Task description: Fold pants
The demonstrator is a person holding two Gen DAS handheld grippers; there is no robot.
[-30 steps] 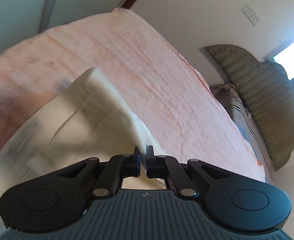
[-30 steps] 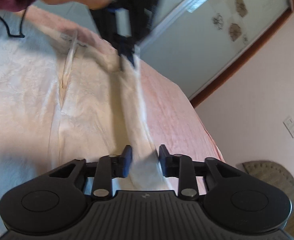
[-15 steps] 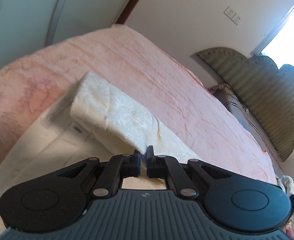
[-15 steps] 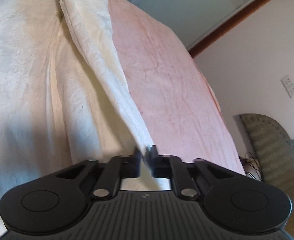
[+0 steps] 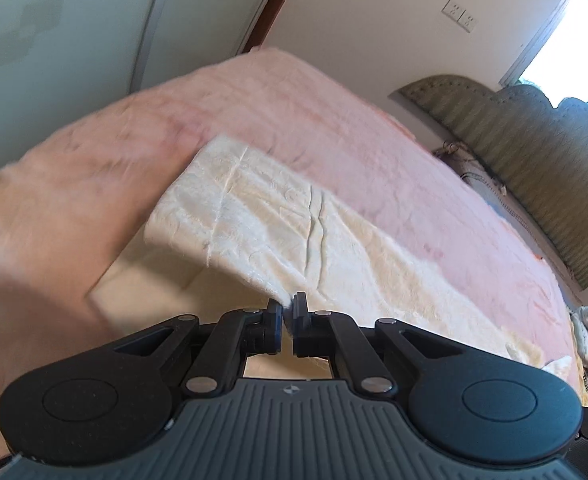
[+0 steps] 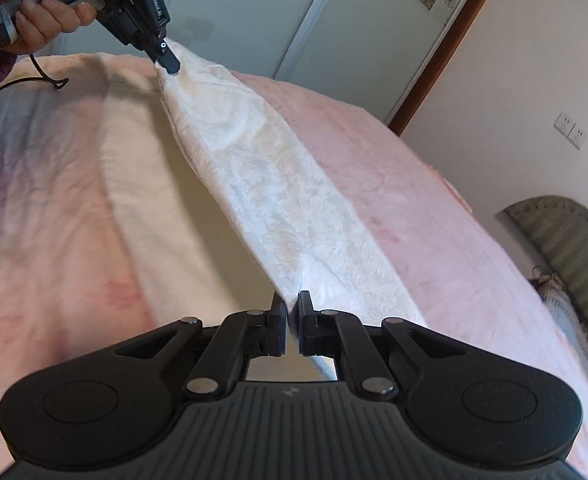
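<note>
Pink-sheeted bed (image 6: pixel 433 200) under everything, wardrobe doors (image 6: pixel 254 12) far behind, padded green headboard (image 5: pixel 533 152) at the far right. One pair of cream pants (image 6: pixel 262 184), lifted along one edge and stretched taut between two grippers, the rest lying flat on the sheet to the left. Left gripper (image 6: pixel 166 60) clamped on the far end of that edge, held by one hand (image 6: pixel 42 20); right gripper (image 6: pixel 290 312) pinched nearly closed on the near end. Judged mid-fold: lengthwise fold raised but not laid down, smoothing and the crosswise folds left.
</note>
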